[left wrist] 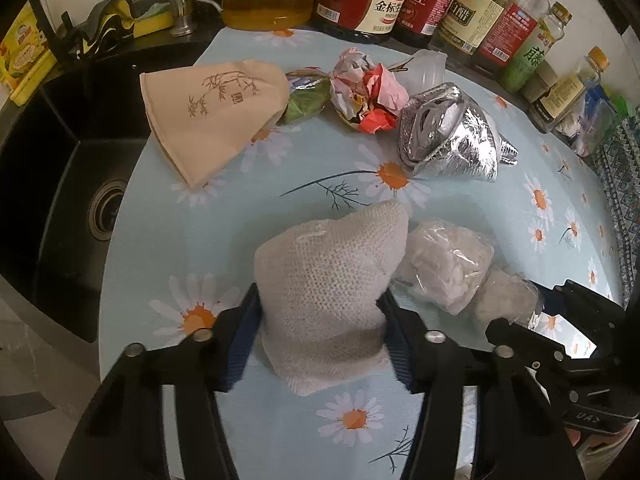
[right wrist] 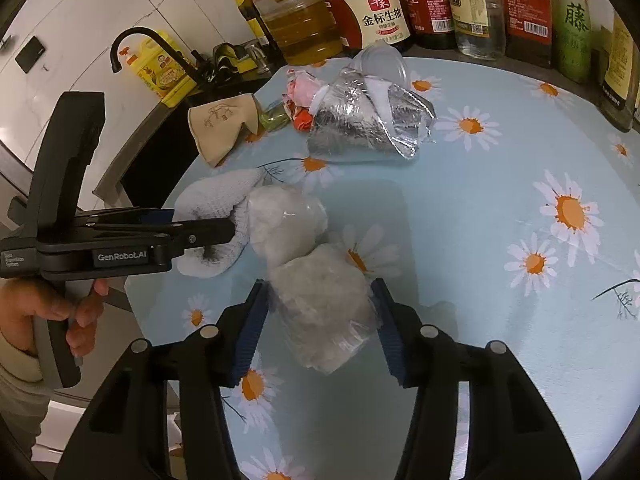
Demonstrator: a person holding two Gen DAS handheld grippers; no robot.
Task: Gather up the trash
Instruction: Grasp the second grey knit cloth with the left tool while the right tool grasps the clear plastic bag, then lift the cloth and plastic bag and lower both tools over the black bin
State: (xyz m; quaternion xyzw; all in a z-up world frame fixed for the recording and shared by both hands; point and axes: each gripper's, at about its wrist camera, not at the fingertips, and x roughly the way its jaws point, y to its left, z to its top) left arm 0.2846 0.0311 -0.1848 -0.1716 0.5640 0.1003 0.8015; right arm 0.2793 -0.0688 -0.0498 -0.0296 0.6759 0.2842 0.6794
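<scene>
Trash lies scattered on a daisy-print tablecloth [left wrist: 160, 240] beside a black sink [left wrist: 60, 184]. White mesh foam wrap [left wrist: 328, 280] stands with its long axis running away from the left gripper [left wrist: 320, 340], tip pointing toward the bottles; the blue pads pinch its lower part. Just right of it, touching, a clear plastic bundle [right wrist: 320, 312] lies along the right gripper [right wrist: 320, 324], squeezed between its pads. Farther off sit a foil pouch [left wrist: 452, 136], crumpled paper [left wrist: 364, 92] and a beige cloth bag [left wrist: 212, 116].
</scene>
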